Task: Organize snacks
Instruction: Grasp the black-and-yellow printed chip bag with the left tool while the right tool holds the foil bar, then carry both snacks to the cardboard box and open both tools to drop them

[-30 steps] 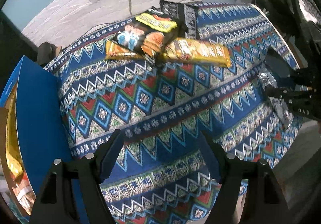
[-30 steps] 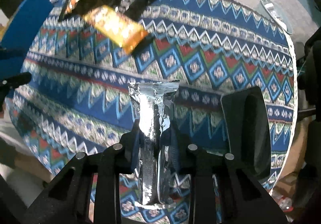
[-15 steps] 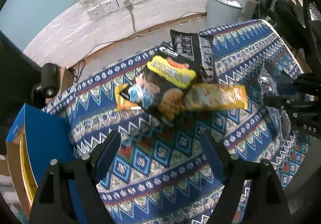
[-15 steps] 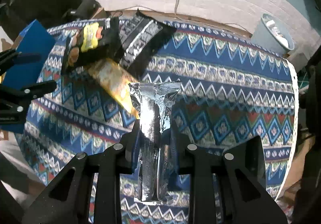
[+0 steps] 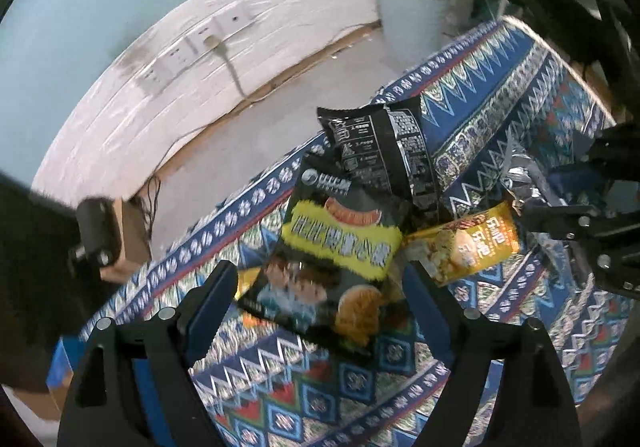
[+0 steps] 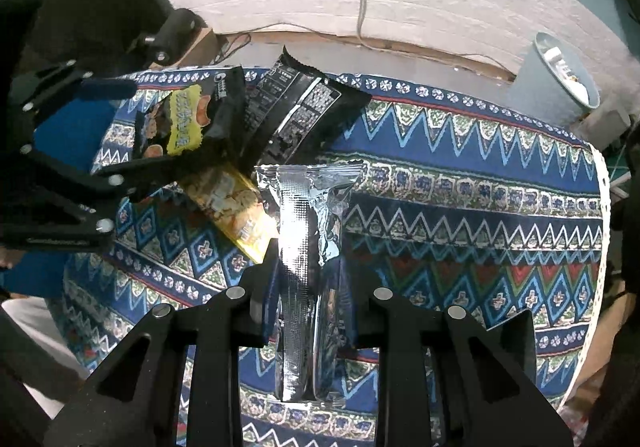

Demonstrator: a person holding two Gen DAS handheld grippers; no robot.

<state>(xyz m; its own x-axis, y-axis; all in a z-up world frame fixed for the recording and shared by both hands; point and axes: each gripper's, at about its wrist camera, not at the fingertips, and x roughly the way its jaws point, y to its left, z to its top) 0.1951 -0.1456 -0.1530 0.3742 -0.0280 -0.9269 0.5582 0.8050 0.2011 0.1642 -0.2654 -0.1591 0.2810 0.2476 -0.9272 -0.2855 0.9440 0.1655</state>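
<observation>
Since a second ago my left gripper [image 5: 320, 299] has swung over the glossy black-and-yellow snack bag [image 5: 332, 267], jaws just opening, nothing pinched. I'd lower squarely astride it (it overlaps the orange packet [image 5: 468, 247]). My right gripper [image 6: 308, 287] clamps the silver foil packet [image 6: 308, 231] above the patterned tablecloth [image 6: 460, 207].

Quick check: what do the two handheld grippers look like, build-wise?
Both match: the left gripper and the right gripper are black, angular frames with triangular cut-outs and round silver screw heads at the joints. Each finger carries a flat blue pad on its inner face. No cables or sleeves are visible in these views.
</observation>
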